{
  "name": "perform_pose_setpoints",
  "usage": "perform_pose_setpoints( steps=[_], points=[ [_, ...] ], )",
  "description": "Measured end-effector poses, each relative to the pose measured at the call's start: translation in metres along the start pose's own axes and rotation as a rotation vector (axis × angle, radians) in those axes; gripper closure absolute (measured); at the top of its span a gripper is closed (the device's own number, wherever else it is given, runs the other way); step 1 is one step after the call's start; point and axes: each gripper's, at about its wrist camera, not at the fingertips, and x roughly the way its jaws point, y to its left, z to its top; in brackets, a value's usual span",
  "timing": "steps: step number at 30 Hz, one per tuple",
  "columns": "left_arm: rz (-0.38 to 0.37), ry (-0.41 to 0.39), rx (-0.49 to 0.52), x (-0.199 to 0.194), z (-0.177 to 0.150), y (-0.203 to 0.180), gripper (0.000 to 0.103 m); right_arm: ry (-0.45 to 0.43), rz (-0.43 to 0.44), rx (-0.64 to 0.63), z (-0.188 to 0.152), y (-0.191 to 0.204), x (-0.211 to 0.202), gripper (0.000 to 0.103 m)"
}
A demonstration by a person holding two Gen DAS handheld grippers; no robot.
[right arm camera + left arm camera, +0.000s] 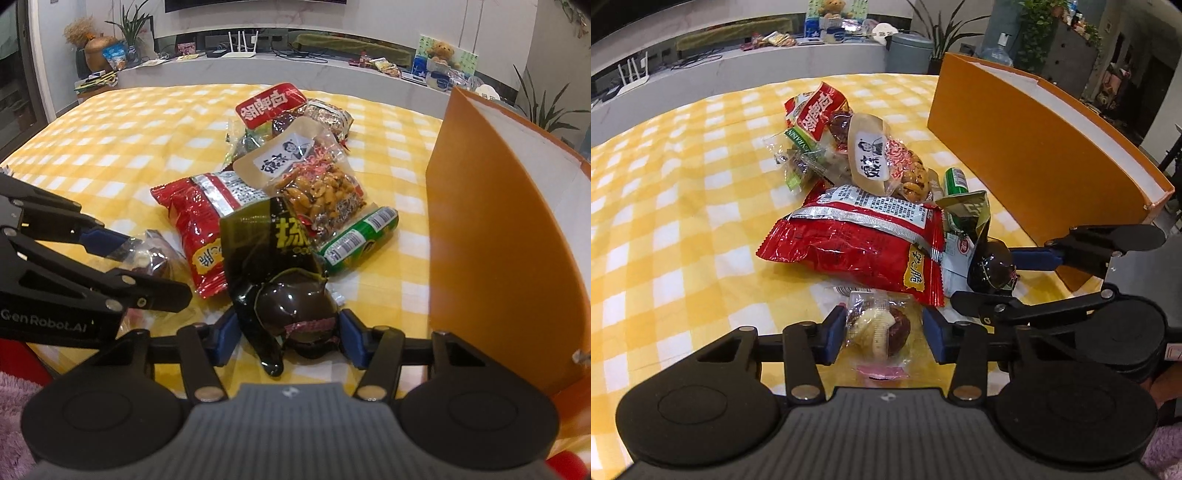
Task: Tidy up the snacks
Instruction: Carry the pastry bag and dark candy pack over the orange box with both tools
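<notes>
A pile of snacks lies on the yellow checked cloth [672, 229]. My left gripper [884, 334] is closed around a clear-wrapped date snack [882, 328]; it also shows in the right wrist view [155, 258]. My right gripper [288, 332] is closed around a dark packet with a round brown egg [295, 306], which also shows in the left wrist view [991, 269]. Beyond them lie a red foil bag [857, 251], a peanut bag [321, 192], a green roll [358, 236] and a red-label bag [271, 105].
An open orange box [495, 251] stands on the right of the cloth, its white inside facing away in the left wrist view [1034, 155]. A grey ledge with clutter [295, 70] runs behind the table.
</notes>
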Motion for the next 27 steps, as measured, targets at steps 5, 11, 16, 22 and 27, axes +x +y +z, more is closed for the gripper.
perform_pose_setpoints(
  steps=[5,11,16,22,27],
  points=[
    [0.016,-0.022,-0.014,-0.011,-0.002,-0.003,0.054,-0.014,-0.006,-0.007,0.002,0.003,-0.006,0.060],
    [0.022,-0.047,-0.066,-0.030,-0.002,0.000,0.054,-0.048,-0.006,-0.009,0.005,0.005,-0.019,0.061],
    [0.048,-0.058,-0.098,-0.051,0.006,0.000,0.054,-0.079,0.011,-0.005,0.016,0.004,-0.040,0.061],
    [0.071,-0.070,-0.079,-0.076,0.028,-0.015,0.054,-0.129,0.031,-0.012,0.035,-0.007,-0.076,0.061],
    [0.051,-0.091,-0.066,-0.091,0.052,-0.031,0.054,-0.142,0.050,-0.013,0.053,-0.025,-0.105,0.061]
  ],
)
